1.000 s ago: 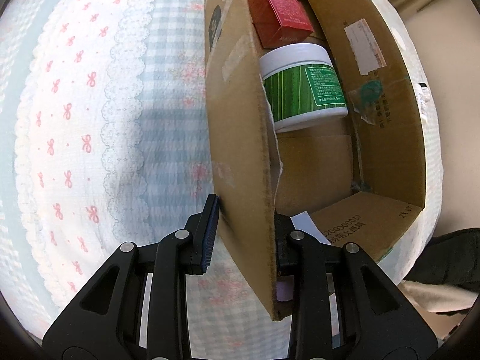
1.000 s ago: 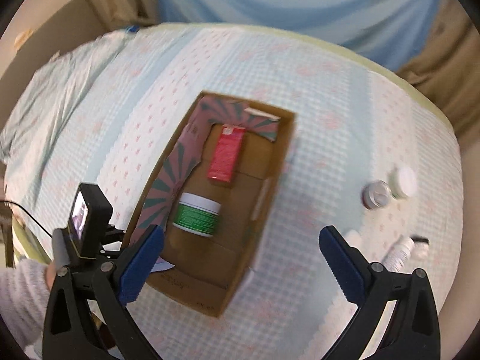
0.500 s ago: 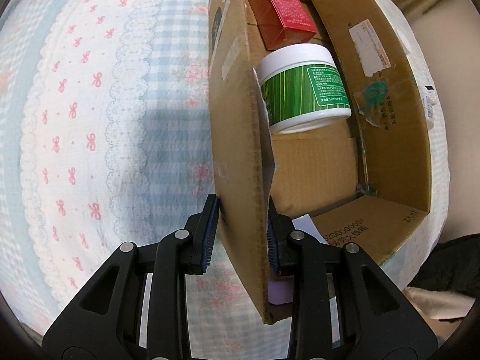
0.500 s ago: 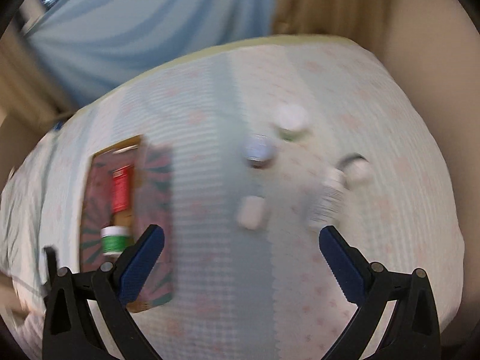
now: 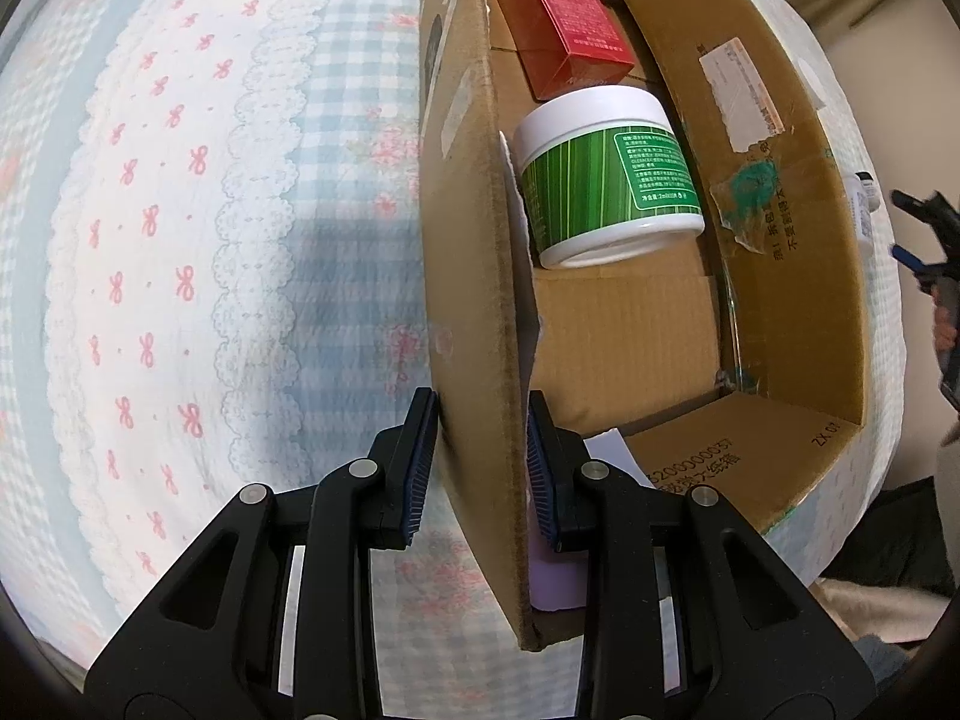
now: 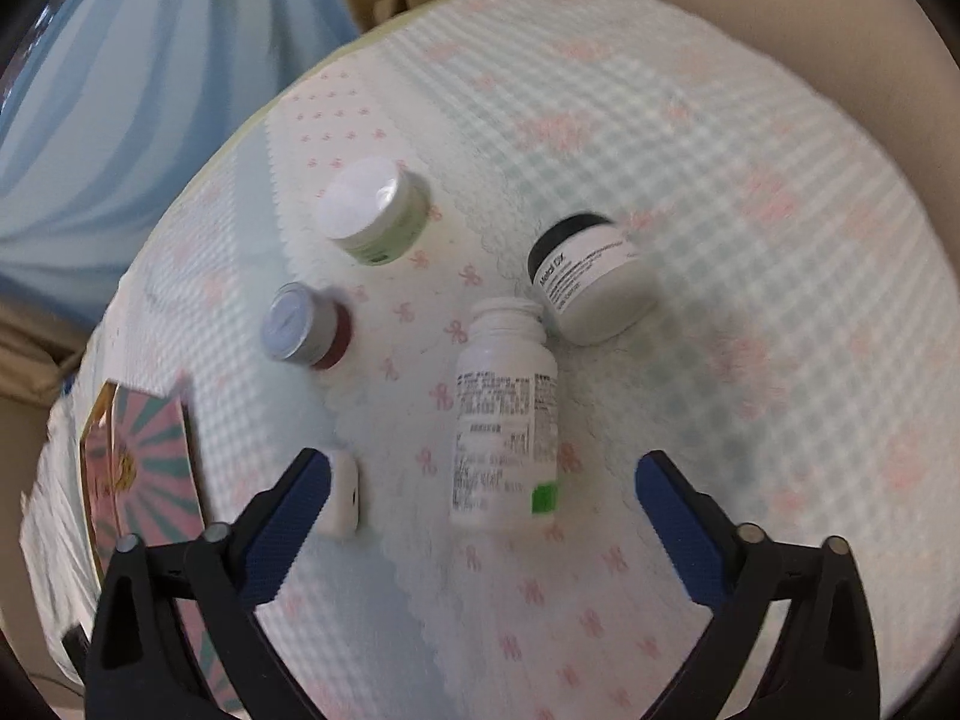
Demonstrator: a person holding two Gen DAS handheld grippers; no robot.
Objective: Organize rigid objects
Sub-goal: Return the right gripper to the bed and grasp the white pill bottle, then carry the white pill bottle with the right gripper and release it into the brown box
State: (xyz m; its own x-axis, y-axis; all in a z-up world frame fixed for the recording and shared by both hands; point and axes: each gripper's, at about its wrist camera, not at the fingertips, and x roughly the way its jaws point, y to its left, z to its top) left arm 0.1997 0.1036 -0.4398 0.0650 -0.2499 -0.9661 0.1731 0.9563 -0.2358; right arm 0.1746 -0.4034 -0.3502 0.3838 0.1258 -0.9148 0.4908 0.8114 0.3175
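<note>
Cardboard box [image 5: 600,360] wall sits pinched in our left gripper [image 5: 480,468]; green jar [image 5: 606,174] and red carton [image 5: 564,18] lie inside. Our right gripper [image 6: 480,498] hangs spread wide over the white bottle [image 6: 504,414] lying flat on the bedspread [image 6: 750,192], three small jars near.

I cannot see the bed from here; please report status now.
Left hand-held gripper shut on cardboard box wall. Right hand-held gripper open above lying white bottle. Black-capped jar touches bottle neck.
</note>
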